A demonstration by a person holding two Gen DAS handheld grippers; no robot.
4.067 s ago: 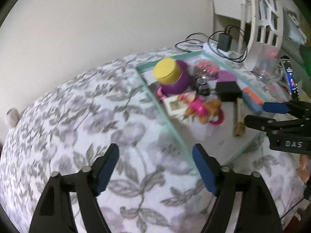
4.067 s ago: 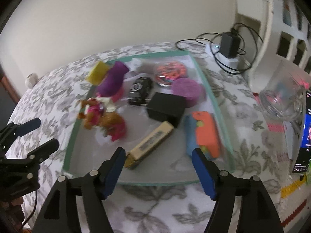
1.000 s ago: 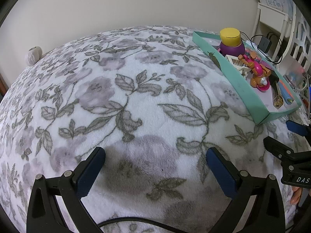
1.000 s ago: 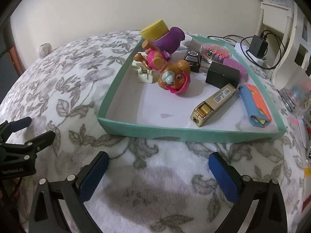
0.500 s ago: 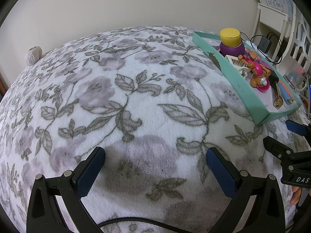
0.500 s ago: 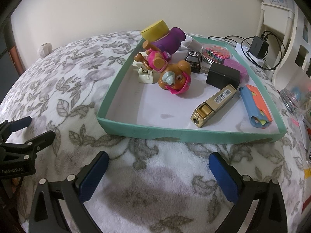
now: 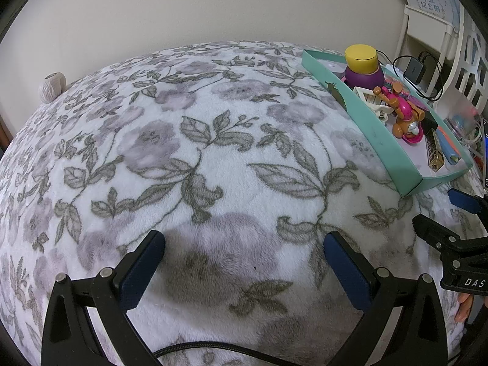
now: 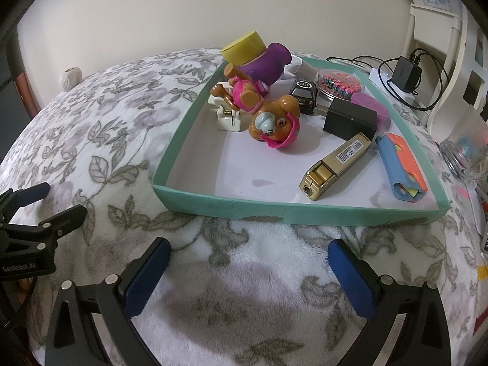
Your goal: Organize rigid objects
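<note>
Both grippers low over the blanket, tray of toys ahead.

We see the left gripper (image 7: 244, 262) and right gripper (image 8: 248, 270) spread wide and empty above the flowered blanket (image 7: 189, 140). The green tray (image 8: 299, 210) — toy dog (image 8: 274, 122), gold lighter (image 8: 335, 164), black box (image 8: 349, 120) inside — lies just beyond the right gripper.

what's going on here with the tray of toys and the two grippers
A person holds two grippers low over a floral blanket, both open and empty. The right gripper faces a teal tray holding a toy puppy, a gold lighter, a black adapter and a blue-and-orange case. The left gripper points at bare blanket. Nothing is picked up yet.
</note>
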